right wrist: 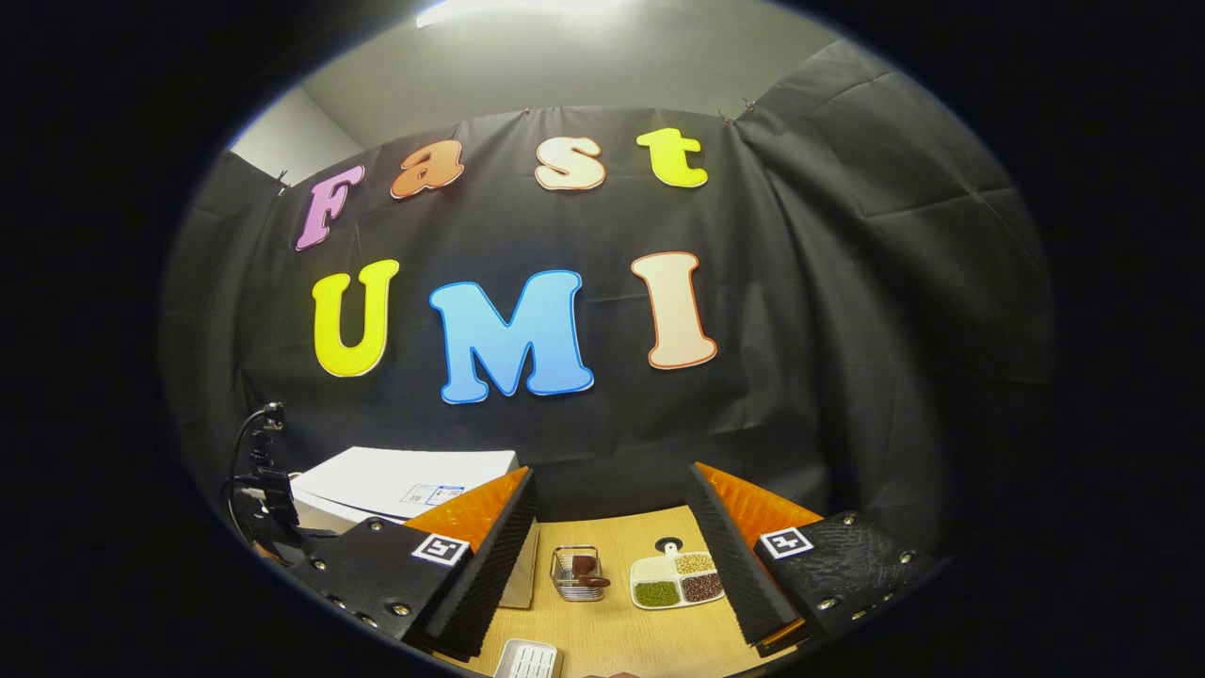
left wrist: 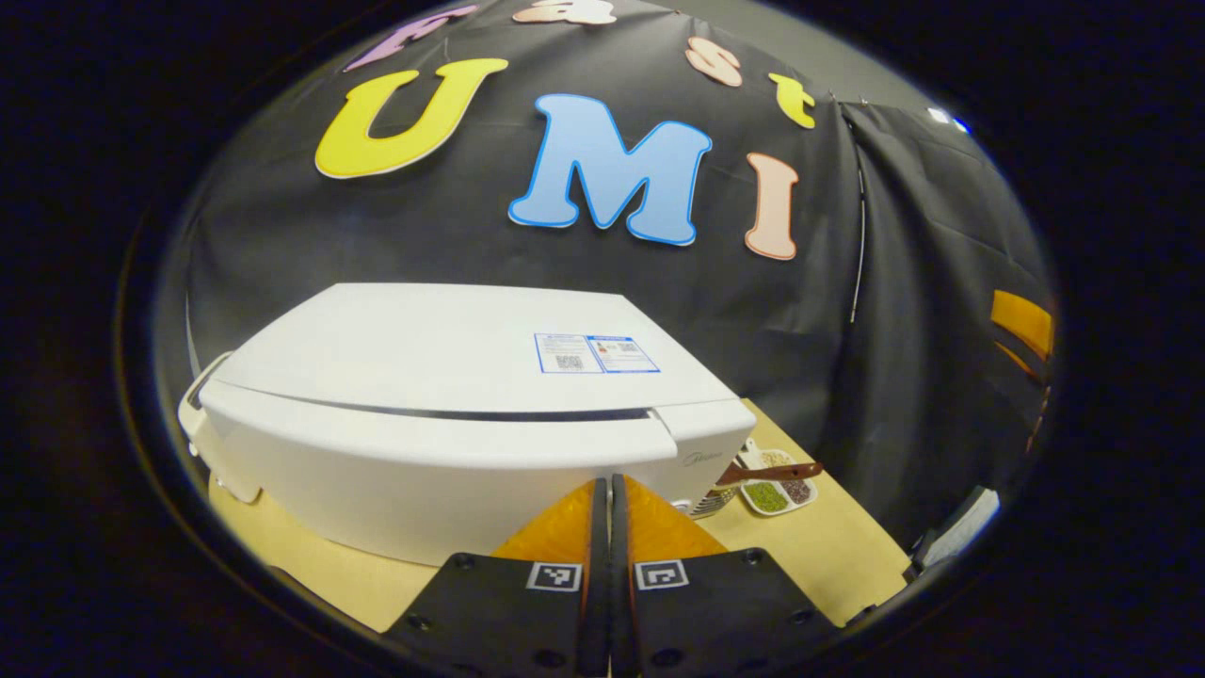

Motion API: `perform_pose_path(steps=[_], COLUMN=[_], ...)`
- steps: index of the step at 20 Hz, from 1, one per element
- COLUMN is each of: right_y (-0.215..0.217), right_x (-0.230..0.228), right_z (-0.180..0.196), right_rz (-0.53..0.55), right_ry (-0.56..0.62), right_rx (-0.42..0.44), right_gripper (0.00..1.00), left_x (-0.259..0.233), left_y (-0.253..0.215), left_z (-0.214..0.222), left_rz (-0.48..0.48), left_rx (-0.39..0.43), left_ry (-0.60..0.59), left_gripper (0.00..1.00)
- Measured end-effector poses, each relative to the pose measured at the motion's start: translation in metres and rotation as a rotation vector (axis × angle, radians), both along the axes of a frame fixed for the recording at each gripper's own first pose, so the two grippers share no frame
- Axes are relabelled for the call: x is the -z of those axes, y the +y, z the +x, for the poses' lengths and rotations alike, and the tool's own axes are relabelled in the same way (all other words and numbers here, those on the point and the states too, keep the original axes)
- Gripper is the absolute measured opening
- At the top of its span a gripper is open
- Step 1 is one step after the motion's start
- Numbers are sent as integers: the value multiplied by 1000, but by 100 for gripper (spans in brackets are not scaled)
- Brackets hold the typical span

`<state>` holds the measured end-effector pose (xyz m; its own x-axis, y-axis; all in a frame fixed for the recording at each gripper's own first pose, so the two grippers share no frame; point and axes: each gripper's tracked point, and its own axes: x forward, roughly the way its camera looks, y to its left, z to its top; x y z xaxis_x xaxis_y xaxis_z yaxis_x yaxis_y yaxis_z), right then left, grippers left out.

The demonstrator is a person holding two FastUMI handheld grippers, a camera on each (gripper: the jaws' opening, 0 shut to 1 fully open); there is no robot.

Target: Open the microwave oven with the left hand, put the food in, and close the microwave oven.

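Observation:
A white microwave oven (left wrist: 452, 414) stands on the wooden table with its door closed, close in front of my left gripper (left wrist: 609, 490). That gripper's orange fingers are pressed together with nothing between them, their tips just before the oven's lower front right. In the right gripper view the oven (right wrist: 405, 494) sits at the left. My right gripper (right wrist: 612, 527) is open and empty above the table. Between its fingers, farther off, lie a small wire basket (right wrist: 576, 573) holding something brown and a white divided dish of beans (right wrist: 674, 580). The dish (left wrist: 777, 490) also lies right of the oven.
The light wooden table (right wrist: 612, 631) runs to the black cloth wall behind. A white ribbed object (right wrist: 527, 659) lies at the table's near edge. A black camera mount with cables (right wrist: 259, 490) stands left of the oven. An orange chair back (left wrist: 1021, 325) is at the far right.

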<state>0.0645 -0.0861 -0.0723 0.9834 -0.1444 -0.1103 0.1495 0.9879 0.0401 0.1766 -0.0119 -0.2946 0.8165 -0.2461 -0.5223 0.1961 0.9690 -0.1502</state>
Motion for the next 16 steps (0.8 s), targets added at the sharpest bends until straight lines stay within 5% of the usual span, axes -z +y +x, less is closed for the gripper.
perform_pose_path(steps=[3,16], right_y=[0,6], right_x=[0,3], right_z=[2,2], right_rz=[-2,-1], right_ry=[2,11], right_rx=[3,-18], right_gripper=[96,96], left_x=[-1,-1], left_y=[-2,-1], left_z=[0,0], left_rz=[59,46], left_rx=[24,15], left_ry=[-28,-28], left_gripper=[10,7])
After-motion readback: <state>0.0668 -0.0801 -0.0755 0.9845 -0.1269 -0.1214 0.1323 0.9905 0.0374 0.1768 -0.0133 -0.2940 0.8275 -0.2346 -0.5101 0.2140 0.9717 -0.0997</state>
